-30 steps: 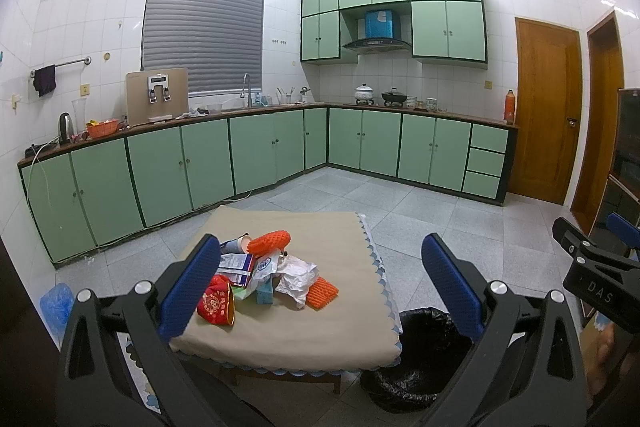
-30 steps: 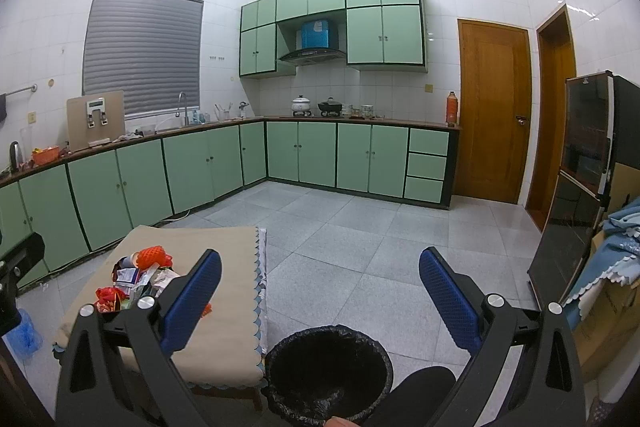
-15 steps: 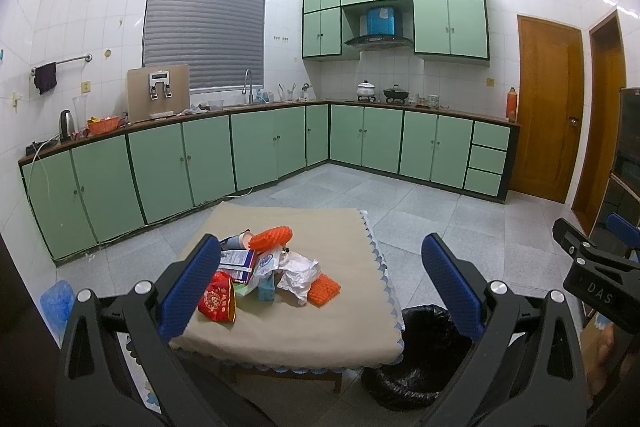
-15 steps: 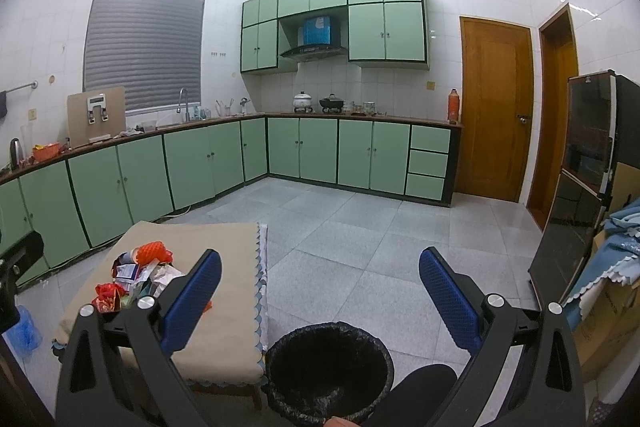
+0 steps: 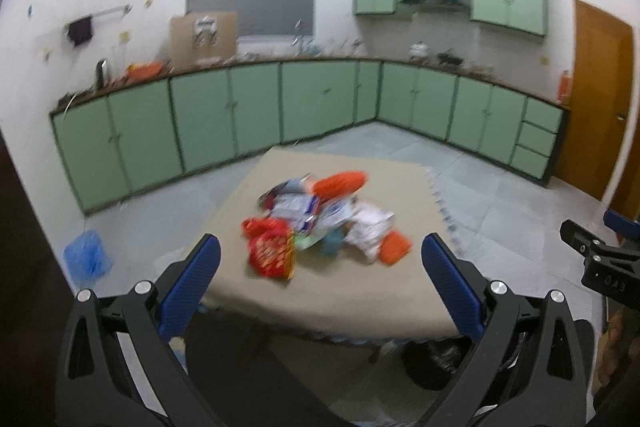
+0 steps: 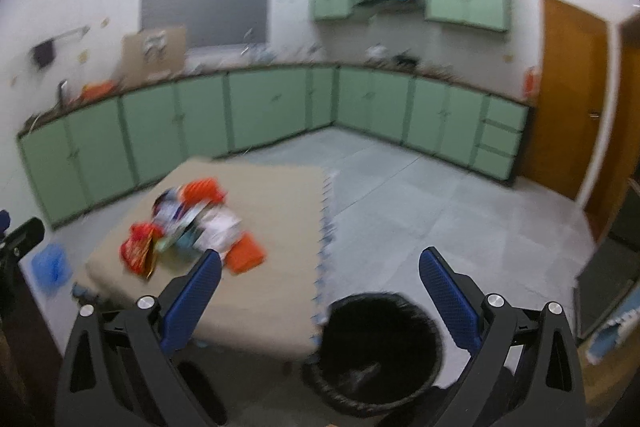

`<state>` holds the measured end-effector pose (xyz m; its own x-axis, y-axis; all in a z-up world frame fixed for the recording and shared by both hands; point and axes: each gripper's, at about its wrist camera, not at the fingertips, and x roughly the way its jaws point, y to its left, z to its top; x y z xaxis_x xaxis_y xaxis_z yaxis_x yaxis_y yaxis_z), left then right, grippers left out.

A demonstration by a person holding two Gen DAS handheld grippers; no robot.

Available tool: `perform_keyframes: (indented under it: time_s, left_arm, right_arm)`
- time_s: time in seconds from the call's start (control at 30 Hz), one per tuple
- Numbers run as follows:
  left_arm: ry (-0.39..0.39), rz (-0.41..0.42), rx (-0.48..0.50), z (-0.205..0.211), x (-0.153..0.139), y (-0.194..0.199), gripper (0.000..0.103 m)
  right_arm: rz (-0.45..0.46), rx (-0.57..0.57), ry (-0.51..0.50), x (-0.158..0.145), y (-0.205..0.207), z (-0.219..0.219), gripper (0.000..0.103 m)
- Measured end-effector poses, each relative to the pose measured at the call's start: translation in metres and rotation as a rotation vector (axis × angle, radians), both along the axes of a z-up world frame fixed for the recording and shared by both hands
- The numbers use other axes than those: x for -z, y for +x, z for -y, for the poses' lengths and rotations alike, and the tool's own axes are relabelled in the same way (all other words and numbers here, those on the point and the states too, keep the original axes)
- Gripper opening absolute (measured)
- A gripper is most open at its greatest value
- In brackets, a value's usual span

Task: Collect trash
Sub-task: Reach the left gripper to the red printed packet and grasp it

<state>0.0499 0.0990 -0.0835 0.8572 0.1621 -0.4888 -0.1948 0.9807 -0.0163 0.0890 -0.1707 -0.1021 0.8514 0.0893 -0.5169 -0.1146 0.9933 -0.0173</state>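
A pile of trash [image 5: 320, 223] lies on a low table with a beige cloth [image 5: 360, 291]: a red snack bag [image 5: 272, 255], orange wrappers, white crumpled paper and printed packets. The pile also shows in the right wrist view [image 6: 192, 231]. A black-lined trash bin [image 6: 380, 343] stands on the floor by the table's near right corner, partly seen in the left wrist view [image 5: 436, 367]. My left gripper [image 5: 320, 259] is open and empty, above the table's near edge. My right gripper [image 6: 320, 275] is open and empty, above the bin. Both views are blurred.
Green base cabinets [image 5: 240, 115] run along the back walls with cluttered counters. A blue bag [image 5: 86, 259] lies on the floor left of the table. Wooden doors [image 6: 568, 99] stand at the right. A dark appliance [image 6: 612, 267] is at far right.
Both grippers have tipped downward and moved closer to the table; the pile and bin now look larger and nearer. Both jaws stay open and empty.
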Motion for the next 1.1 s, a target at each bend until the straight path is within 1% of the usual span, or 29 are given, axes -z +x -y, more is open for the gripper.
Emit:
perform_keyframes:
  time_s: [0.17, 0.2, 0.27, 0.33, 0.4, 0.47, 0.6, 0.7, 0.8, 0.9, 1.03, 1.1]
  left_arm:
    - [-0.029, -0.117, -0.039, -0.034, 0.036, 0.033, 0.098]
    - [-0.045, -0.148, -0.054, -0.044, 0.045, 0.043, 0.098]
    - [-0.082, -0.177, -0.066, -0.059, 0.057, 0.055, 0.098]
    - [-0.103, -0.209, -0.060, -0.066, 0.068, 0.069, 0.098]
    - [-0.109, -0.244, -0.051, -0.074, 0.083, 0.087, 0.098]
    - [-0.112, -0.277, -0.030, -0.080, 0.096, 0.107, 0.098]
    - [-0.106, -0.315, -0.033, -0.093, 0.122, 0.142, 0.098]
    - [-0.134, -0.362, -0.039, -0.109, 0.148, 0.170, 0.098]
    - [-0.152, -0.400, -0.042, -0.118, 0.166, 0.189, 0.098]
    - [-0.151, -0.435, -0.034, -0.123, 0.183, 0.206, 0.098]
    - [-0.151, -0.477, -0.020, -0.126, 0.201, 0.221, 0.097]
    - [-0.153, -0.482, -0.013, -0.127, 0.205, 0.226, 0.094]
  right_arm:
    - [-0.081, -0.099, -0.041, 0.031, 0.046, -0.045, 0.097]
    - [-0.097, -0.119, -0.043, 0.037, 0.054, -0.053, 0.097]
    - [-0.118, -0.144, -0.046, 0.046, 0.069, -0.067, 0.097]
    - [-0.154, -0.173, -0.047, 0.059, 0.089, -0.083, 0.097]
    - [-0.184, -0.198, -0.033, 0.069, 0.105, -0.093, 0.097]
    - [-0.202, -0.211, -0.035, 0.077, 0.119, -0.102, 0.097]
    - [-0.231, -0.219, -0.043, 0.097, 0.153, -0.120, 0.097]
    - [-0.257, -0.214, -0.062, 0.114, 0.175, -0.131, 0.097]
    - [-0.288, -0.212, -0.058, 0.128, 0.191, -0.140, 0.097]
    - [-0.304, -0.209, -0.053, 0.135, 0.200, -0.147, 0.097]
    - [-0.310, -0.216, -0.045, 0.136, 0.203, -0.154, 0.097]
    - [-0.309, -0.220, -0.044, 0.136, 0.204, -0.159, 0.097]
